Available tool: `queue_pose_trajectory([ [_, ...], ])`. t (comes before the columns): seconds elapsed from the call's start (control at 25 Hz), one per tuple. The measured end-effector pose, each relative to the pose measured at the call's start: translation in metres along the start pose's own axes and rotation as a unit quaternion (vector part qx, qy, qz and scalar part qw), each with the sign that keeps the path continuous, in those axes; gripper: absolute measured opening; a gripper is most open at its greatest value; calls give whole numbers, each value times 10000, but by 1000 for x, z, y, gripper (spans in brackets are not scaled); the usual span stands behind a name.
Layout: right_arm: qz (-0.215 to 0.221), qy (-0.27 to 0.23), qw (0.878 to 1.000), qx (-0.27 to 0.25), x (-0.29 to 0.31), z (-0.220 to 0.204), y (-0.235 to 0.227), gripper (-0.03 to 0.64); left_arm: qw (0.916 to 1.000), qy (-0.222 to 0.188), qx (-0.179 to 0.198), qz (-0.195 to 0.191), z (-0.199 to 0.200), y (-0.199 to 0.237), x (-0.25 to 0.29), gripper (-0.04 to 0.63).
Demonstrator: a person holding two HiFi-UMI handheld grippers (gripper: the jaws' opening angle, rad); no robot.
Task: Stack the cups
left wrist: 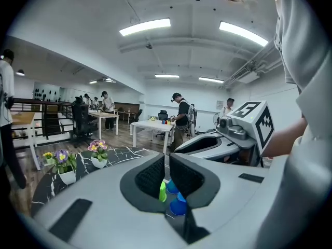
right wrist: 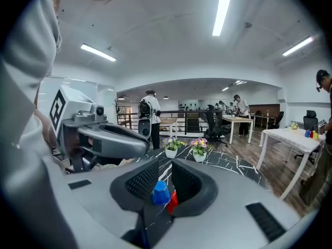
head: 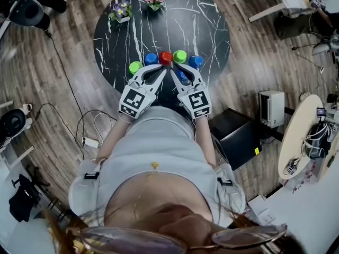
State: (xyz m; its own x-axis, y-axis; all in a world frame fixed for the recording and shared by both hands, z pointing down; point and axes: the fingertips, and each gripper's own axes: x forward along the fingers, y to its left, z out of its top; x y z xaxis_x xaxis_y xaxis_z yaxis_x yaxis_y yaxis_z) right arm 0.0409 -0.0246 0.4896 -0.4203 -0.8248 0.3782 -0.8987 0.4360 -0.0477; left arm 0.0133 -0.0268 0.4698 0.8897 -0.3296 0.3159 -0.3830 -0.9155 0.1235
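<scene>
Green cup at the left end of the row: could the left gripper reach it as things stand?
Probably yes. The green cup stands just beside the tips of the left gripper with nothing between them, though its shut jaws would need to open first.

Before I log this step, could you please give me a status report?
Left gripper shut, empty. Right gripper around small blue plastic cup, grip unclear. Five more coloured cups in a row ahead. Nothing in the way.
</scene>
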Motion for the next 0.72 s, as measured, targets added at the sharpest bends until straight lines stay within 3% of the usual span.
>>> queue_pose_trajectory([
  [0.72,-375,208,9990,157,-3,-15,-8,92,9981,586,-155,137,-46,30,-14,37],
])
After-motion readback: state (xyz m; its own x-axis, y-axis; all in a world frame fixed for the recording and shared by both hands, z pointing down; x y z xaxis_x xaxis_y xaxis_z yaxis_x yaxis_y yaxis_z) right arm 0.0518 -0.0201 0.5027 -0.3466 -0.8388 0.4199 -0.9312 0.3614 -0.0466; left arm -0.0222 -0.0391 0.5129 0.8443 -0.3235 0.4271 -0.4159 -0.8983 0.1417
